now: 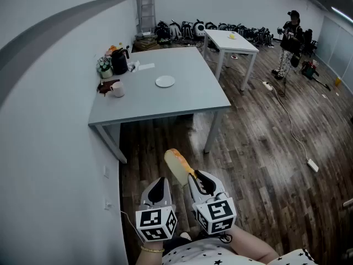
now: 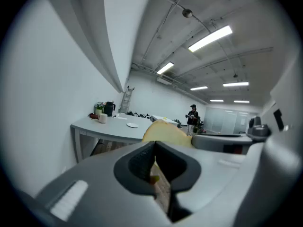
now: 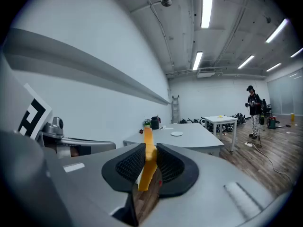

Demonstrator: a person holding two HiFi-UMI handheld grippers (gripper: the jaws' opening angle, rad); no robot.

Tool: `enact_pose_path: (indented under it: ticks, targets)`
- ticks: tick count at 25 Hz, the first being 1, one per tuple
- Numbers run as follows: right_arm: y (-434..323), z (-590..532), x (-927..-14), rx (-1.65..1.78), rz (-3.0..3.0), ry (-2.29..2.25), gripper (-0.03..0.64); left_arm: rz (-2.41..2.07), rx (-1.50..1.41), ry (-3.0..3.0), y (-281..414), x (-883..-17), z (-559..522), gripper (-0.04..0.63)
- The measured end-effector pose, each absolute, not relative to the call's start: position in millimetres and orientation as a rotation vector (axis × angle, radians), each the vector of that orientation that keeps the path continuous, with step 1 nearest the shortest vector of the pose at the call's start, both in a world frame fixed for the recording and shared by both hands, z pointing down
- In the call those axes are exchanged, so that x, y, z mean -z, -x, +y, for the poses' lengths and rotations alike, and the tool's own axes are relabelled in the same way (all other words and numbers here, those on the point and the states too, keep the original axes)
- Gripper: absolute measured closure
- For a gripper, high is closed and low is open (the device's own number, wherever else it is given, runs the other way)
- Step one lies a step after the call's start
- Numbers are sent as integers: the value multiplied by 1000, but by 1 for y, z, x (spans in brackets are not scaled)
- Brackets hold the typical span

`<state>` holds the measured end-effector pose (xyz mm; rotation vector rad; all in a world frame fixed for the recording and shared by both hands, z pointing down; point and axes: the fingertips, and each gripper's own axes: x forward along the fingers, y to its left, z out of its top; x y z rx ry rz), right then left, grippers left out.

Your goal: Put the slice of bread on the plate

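A slice of bread [image 1: 177,164], pale with a golden crust, stands on edge between the pads of my right gripper [image 1: 194,176], which is shut on it over the wooden floor. In the right gripper view the bread [image 3: 148,162] sticks up edge-on between the dark pads. My left gripper [image 1: 160,184] is just to the left of it, jaws together with nothing in them; the bread [image 2: 163,129] shows beyond its tips. A small white plate [image 1: 165,81] lies on the grey table [image 1: 187,101] well ahead, also seen as the plate [image 2: 132,125] and the plate [image 3: 176,134].
At the table's left end stand a white mug [image 1: 117,89], a black kettle [image 1: 119,61] and a small plant. A white table [image 1: 229,40] and a person [image 1: 290,40] are farther back. Cables run over the floor at right. A wall runs along the left.
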<state>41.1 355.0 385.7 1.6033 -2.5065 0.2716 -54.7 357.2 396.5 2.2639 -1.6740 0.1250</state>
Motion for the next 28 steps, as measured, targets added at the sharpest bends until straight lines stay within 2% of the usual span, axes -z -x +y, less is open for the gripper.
enact_pose_path:
  ticks: [14, 28]
  targets:
    - [-31, 310, -400, -290, -2493, -1595, 541, -1680, -131, -2231, 75, -414, 313, 588]
    - [-55, 136, -377, -204, -2583, -1561, 541, -1767, -116, -2234, 49, -397, 154, 588]
